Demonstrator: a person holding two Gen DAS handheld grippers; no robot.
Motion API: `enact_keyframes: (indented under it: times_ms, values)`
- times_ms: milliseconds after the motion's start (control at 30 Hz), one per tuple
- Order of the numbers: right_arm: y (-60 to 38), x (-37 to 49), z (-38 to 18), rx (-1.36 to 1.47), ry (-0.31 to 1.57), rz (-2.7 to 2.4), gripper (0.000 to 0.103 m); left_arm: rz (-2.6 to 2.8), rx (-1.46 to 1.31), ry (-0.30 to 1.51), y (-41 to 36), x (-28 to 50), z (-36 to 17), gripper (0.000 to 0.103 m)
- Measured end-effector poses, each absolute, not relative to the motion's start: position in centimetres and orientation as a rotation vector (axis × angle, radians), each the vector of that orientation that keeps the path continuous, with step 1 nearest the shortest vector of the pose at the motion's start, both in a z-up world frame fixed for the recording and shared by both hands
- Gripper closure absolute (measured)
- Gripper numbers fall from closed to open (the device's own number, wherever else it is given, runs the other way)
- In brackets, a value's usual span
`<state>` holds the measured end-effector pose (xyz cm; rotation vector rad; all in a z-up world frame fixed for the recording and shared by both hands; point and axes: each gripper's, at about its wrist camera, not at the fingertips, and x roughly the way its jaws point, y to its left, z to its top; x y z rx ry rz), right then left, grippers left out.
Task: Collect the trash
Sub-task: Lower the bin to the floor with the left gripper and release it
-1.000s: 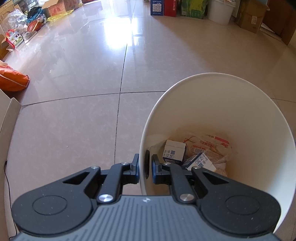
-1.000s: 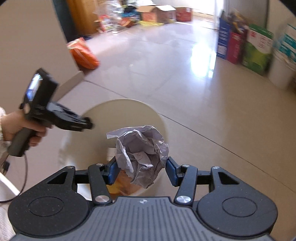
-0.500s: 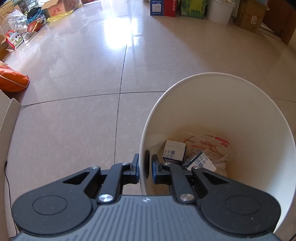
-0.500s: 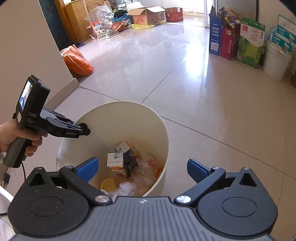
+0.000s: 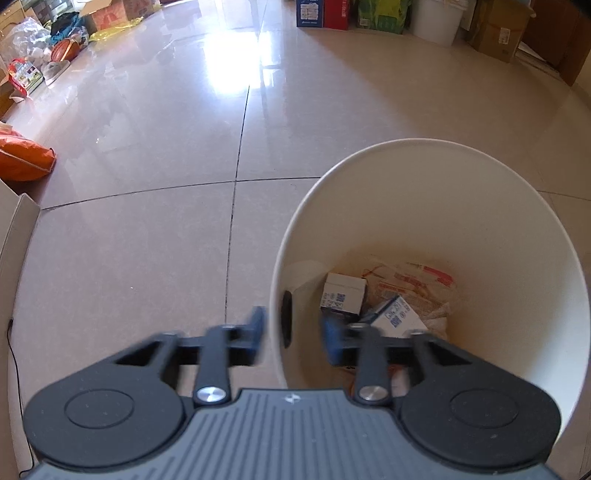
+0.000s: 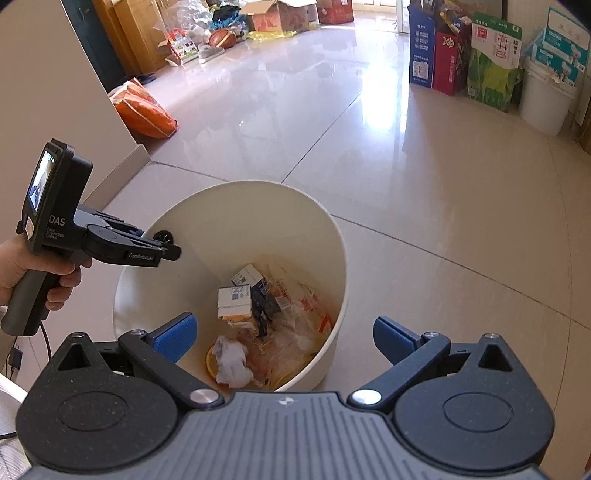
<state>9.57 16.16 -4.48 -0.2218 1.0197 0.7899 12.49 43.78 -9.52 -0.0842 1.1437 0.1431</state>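
Note:
A white trash bin [image 6: 236, 221] stands on the tiled floor, holding small cartons [image 6: 234, 301], plastic wrappers and a crumpled paper ball [image 6: 232, 362]. My right gripper [image 6: 286, 338] hovers over the bin's near side, open wide, with nothing between its blue pads. My left gripper [image 5: 293, 336] straddles the bin's rim [image 5: 275, 295] on its left side. Its jaws are opening and blurred, and the pads stand clear of the rim on both sides. In the right wrist view a hand holds the left gripper [image 6: 166, 245] at that rim.
An orange bag [image 6: 144, 110] lies by the wall corner at the left. Cartons [image 6: 458, 55] and a white bucket [image 6: 546, 99] line the far right wall. Boxes and clutter [image 6: 229, 26] sit at the far end. A cable [image 5: 14, 354] runs along the left.
The right gripper let go of the crumpled paper, which dropped into the bin, and its jaws spread wide. The left gripper's jaws, shut on the bin rim before, have come apart.

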Motion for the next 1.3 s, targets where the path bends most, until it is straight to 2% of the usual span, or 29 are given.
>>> enact_keyframes:
  times_ms: [67, 200, 333, 700, 933, 1300]
  values:
    - [16.4, 9.3, -4.5, -0.229, 1.029, 0.777, 0.000, 0.156, -0.063, 1.131, 43.5, 12.3, -9.3, 0.031]
    - [17.1, 8.9, -4.5, -0.250, 1.055, 0.733, 0.000, 0.161, -0.045, 1.123, 43.2, 11.9, -8.7, 0.016]
    - [17.9, 8.7, -5.3, -0.259, 1.092, 0.627, 0.000, 0.171, -0.063, 1.142, 43.2, 11.6, -8.2, 0.012]
    - [20.3, 7.0, -7.0, -0.300, 1.222, 0.401, 0.000, 0.199, -0.137, 1.198, 42.9, 8.5, -3.7, 0.012]
    - [21.3, 4.5, -5.3, -0.287, 1.249, 0.393, 0.000, 0.241, -0.174, 1.177, 41.7, 4.6, -0.1, 0.009]
    - [19.9, 1.5, -2.1, -0.213, 1.221, 0.320, 0.000, 0.309, -0.213, 1.173, 40.5, 0.4, 2.0, 0.008]
